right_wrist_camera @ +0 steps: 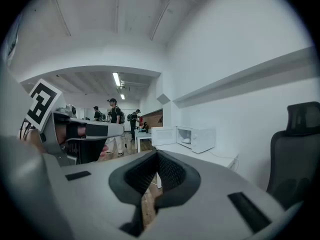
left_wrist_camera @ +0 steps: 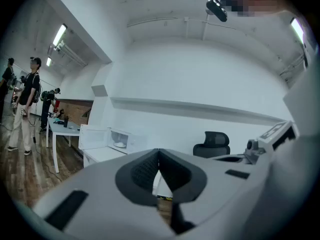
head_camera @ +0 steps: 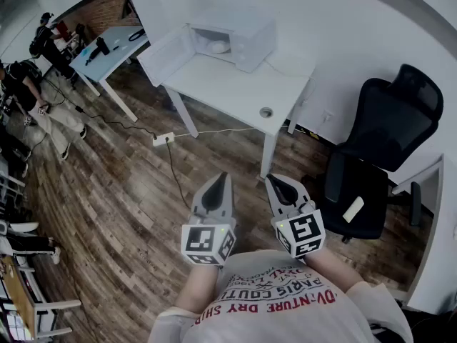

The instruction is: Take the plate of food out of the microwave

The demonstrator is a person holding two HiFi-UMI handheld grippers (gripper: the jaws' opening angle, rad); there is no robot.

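Left gripper (head_camera: 222, 178) and right gripper (head_camera: 270, 181): jaws clenched, empty. Plate (head_camera: 218, 46) sits inside open microwave (head_camera: 251, 43) on table (head_camera: 228, 88), well apart, ahead of both.

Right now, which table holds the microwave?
The nearer white table, beside the black chair; the microwave stands open on it. The far table has none.

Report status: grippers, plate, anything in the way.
Left gripper and right gripper shut, empty. White plate of food inside open white microwave, untouched. Black office chair right of white table, not blocking.
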